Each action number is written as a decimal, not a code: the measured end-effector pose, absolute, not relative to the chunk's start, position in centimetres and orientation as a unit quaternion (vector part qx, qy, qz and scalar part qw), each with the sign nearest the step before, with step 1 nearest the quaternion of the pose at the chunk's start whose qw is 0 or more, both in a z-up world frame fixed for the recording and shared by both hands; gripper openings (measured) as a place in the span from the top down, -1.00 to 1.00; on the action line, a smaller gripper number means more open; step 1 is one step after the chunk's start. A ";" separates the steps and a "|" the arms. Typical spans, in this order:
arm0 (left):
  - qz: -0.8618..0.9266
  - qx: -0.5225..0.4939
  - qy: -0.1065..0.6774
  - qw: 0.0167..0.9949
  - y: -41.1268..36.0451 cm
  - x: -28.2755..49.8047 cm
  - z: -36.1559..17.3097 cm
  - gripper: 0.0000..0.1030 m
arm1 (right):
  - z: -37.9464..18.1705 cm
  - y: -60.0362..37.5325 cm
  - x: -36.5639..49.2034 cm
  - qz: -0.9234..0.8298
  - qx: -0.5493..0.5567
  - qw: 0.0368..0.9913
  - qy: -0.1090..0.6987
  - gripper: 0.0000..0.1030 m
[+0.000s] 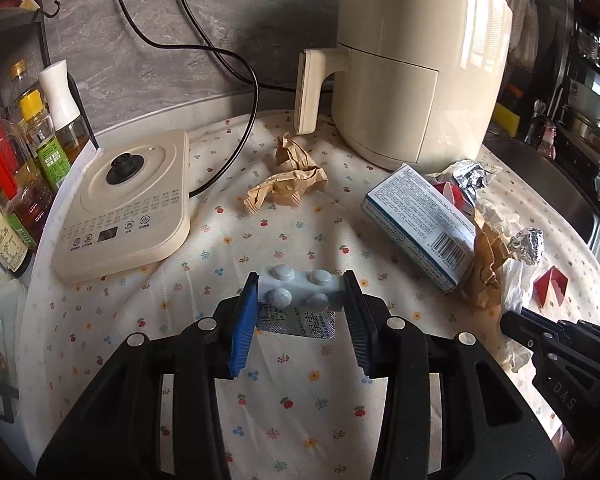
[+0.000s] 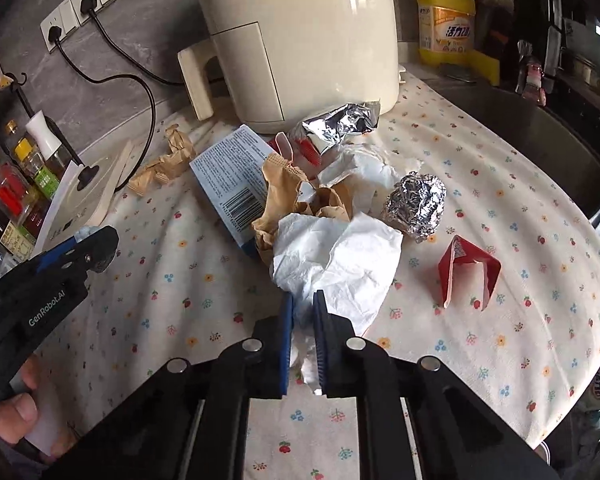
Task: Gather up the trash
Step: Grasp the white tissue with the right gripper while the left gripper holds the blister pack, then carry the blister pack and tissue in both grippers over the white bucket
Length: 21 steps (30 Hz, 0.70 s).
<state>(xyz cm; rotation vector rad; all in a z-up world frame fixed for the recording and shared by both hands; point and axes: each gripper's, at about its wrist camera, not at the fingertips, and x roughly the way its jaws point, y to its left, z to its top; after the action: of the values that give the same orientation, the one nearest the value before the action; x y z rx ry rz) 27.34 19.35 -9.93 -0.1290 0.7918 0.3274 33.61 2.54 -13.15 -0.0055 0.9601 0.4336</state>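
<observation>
Jaws of the left gripper [image 1: 300, 304] clamp a pale blue, bubbled pill blister pack [image 1: 298, 290]. The right gripper [image 2: 302, 320] pinches crumpled white tissue paper [image 2: 340, 264] above the floral-clothed counter [image 2: 480, 184].

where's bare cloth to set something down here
Free: the floral cloth between the kettle base and the blue box, and the near edge right of the red wrapper. Crowded: the trash heap around the white tissue and foil ball.

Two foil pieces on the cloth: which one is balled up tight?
The foil ball beside the red wrapper. The other foil wrapper, against the air fryer, lies loosely crumpled open.
</observation>
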 end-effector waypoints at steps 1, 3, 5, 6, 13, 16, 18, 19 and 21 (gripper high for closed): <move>0.157 -0.060 0.382 0.909 19.1 27.2 -9.8 0.20 | -12.8 2.3 33.4 0.207 -0.001 0.867 0.454 0.85; 0.154 -0.058 0.379 0.911 18.4 27.0 -9.4 0.19 | -12.1 1.7 32.9 0.207 0.003 0.871 0.445 0.86; 0.150 -0.055 0.374 0.913 17.8 26.7 -9.0 0.19 | -11.3 1.1 32.4 0.208 0.007 0.876 0.435 0.86; 0.147 -0.055 0.372 0.915 17.4 26.6 -8.8 0.19 | -10.9 0.7 32.0 0.206 0.008 0.879 0.430 0.86; 0.116 -0.044 0.358 0.926 14.0 25.4 -7.4 0.19 | -8.7 -3.0 29.9 0.183 0.027 0.893 0.410 0.86; 0.097 -0.038 0.356 0.929 12.1 24.9 -7.0 0.19 | -8.1 -5.0 28.6 0.167 0.035 0.899 0.403 0.87; 0.083 -0.033 0.355 0.931 10.6 24.5 -6.8 0.19 | -7.9 -6.5 27.6 0.155 0.040 0.902 0.402 0.87; 0.076 -0.031 0.354 0.932 9.9 24.3 -6.7 0.19 | -7.8 -7.3 27.2 0.148 0.043 0.903 0.401 0.87; 0.061 -0.027 0.354 0.933 8.5 23.9 -6.5 0.19 | -7.5 -8.9 26.1 0.133 0.049 0.906 0.399 0.87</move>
<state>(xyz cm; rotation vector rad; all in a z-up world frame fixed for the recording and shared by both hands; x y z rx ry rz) 23.85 8.49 -6.49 -0.0546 0.7248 0.1246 26.07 -8.93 -7.49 0.1007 0.8243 0.2746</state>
